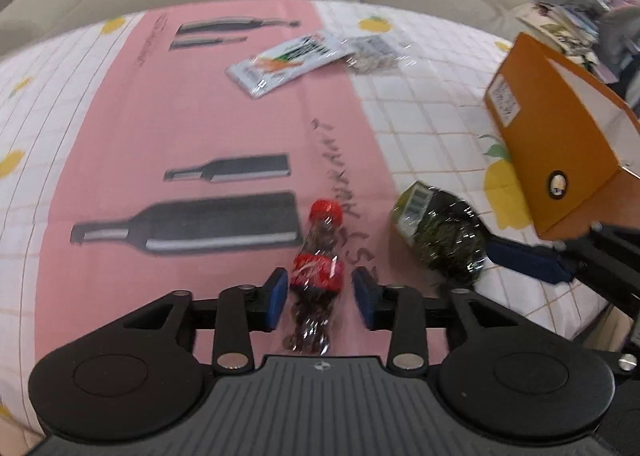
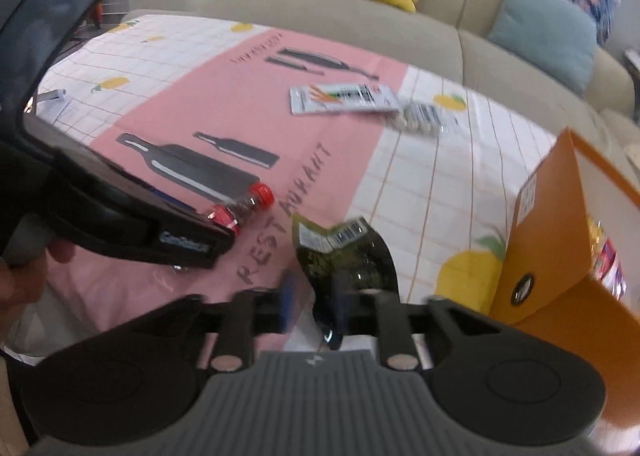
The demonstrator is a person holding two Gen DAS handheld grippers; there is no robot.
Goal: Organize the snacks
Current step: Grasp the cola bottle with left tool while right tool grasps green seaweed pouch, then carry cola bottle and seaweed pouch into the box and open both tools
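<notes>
My left gripper straddles the red-banded snack tube, pads apart; I centre before squeezing. Right gripper pinches the green seaweed packet beside the orange box.

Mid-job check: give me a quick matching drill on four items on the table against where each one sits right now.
Things:
1. red-banded snack tube
2. dark green snack bag
3. orange box
4. carrot-print packet

Places:
A. standing open at the table's right side
B. lying flat at the far side of the pink cloth
C. between the left gripper's open fingers
D. at the right gripper's fingers

Pairs: 1-C, 2-D, 3-A, 4-B
</notes>
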